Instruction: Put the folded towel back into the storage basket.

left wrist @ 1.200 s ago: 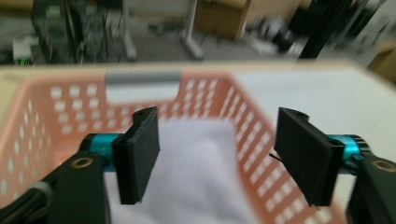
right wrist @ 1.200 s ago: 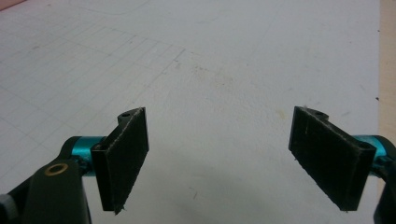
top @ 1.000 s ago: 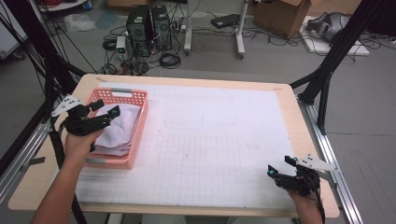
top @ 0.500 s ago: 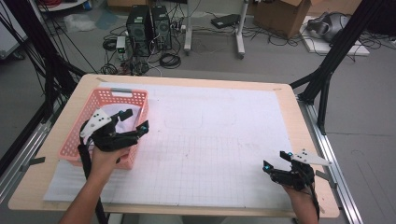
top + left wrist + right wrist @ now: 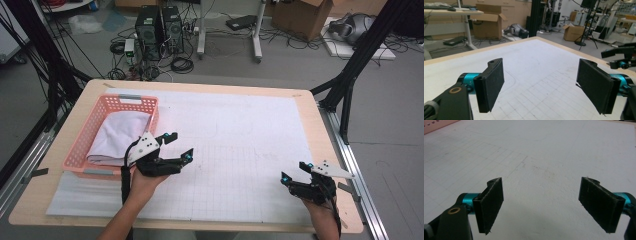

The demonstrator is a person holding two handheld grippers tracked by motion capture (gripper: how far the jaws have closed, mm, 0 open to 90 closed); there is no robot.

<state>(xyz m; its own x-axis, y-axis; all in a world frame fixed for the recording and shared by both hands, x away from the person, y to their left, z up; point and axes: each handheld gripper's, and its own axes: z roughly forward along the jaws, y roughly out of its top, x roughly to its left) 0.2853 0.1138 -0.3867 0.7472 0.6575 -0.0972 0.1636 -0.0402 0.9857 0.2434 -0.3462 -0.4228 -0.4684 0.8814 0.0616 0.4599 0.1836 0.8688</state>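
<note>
Item: white cloth lay folded in the pink basket at left of frame, while your left gripper beside it and right gripper lower right stood wide open, empty, presumably released.

My left gripper and right gripper look like matt black plastic, with glossy teal metal fittings. My pads are rough, dark and felt-like, fraying at the edges. The basket is perforated pink plastic holding soft white cloth. A matt gridded paper sheet covers the pale wood table.
</note>
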